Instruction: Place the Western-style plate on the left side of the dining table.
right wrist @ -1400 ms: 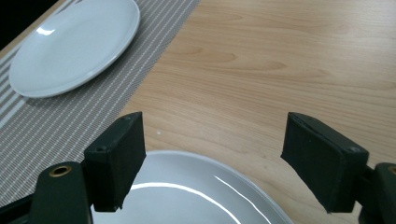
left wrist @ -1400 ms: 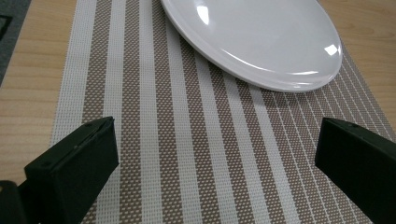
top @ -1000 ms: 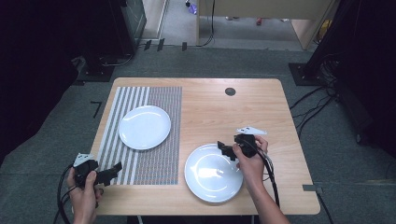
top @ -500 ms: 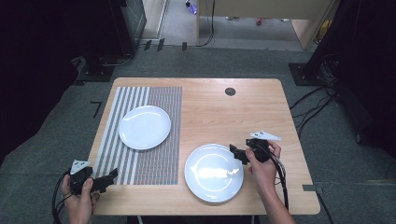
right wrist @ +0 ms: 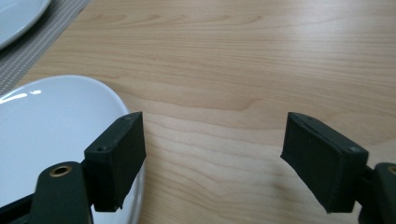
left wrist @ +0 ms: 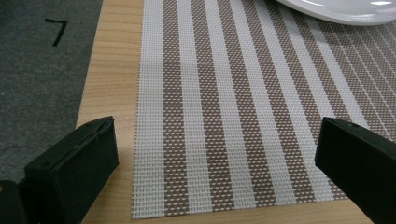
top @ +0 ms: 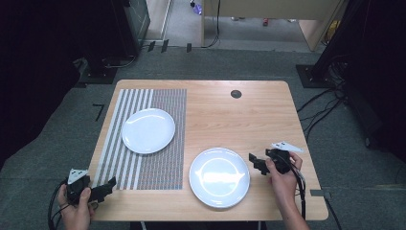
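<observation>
Two white plates are on the wooden table [top: 268,110]. One plate [top: 148,130] rests on a brown-and-white striped placemat [top: 158,163]; its rim [left wrist: 341,9] shows in the left gripper view. The other plate [top: 219,176] lies on bare wood near the front edge. My left gripper [top: 109,185] hovers open over the placemat's near-left corner [left wrist: 149,205], and nothing is between its jaws [left wrist: 217,135]. My right gripper [top: 254,162] is open just right of the near plate [right wrist: 51,135], with bare wood between its jaws [right wrist: 212,126].
A round black grommet [top: 235,94] is set in the table's far side. Grey carpet [top: 57,143] surrounds the table, with cables [top: 321,110] on the right. The placemat [right wrist: 42,37] and far plate [right wrist: 14,14] show at the right gripper view's top left.
My right gripper has drawn back from over the near plate's rim, rightward and toward the front edge. The left gripper has slipped slightly nearer the front edge. Both plates stayed put.
</observation>
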A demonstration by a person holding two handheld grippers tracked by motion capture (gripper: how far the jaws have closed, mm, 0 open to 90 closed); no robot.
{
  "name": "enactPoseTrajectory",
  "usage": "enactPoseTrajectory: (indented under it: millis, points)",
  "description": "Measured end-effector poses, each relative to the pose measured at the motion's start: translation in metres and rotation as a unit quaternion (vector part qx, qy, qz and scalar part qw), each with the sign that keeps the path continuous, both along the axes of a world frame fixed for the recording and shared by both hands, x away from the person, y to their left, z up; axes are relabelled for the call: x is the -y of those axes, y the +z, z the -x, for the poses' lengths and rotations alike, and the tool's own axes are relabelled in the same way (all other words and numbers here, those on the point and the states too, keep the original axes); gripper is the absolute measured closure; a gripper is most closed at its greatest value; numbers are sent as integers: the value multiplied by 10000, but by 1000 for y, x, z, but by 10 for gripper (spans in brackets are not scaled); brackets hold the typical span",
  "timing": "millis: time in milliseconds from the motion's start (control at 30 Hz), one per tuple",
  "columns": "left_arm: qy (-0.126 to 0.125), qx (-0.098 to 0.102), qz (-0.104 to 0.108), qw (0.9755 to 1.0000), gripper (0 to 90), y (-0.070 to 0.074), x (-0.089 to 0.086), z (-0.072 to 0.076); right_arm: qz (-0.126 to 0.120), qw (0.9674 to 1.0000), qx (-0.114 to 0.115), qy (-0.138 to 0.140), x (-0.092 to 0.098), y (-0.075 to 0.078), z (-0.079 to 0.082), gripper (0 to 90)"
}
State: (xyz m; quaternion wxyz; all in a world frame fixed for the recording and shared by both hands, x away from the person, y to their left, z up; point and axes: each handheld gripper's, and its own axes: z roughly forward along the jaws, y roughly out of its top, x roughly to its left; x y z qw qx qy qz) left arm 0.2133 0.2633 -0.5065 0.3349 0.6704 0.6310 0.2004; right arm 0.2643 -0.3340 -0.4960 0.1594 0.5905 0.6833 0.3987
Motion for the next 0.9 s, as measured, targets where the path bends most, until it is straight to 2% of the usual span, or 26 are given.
enactPoseTrajectory:
  millis: [267,567,733,900]
  points:
    - [-5,-73,-26,10000,0,-5,-3,1,24,9998,-52,-182,21,-7,9,211]
    - [-60,-43,-104,9999,0,-6,-3,1,52,9989,-113,-463,50,-15,20,212]
    - [-61,-48,-215,9997,0,-7,-1,1,56,9976,-186,-672,70,-20,29,212]
    - [-108,-56,-311,9994,0,-7,0,1,46,9969,-193,-767,80,-21,33,213]
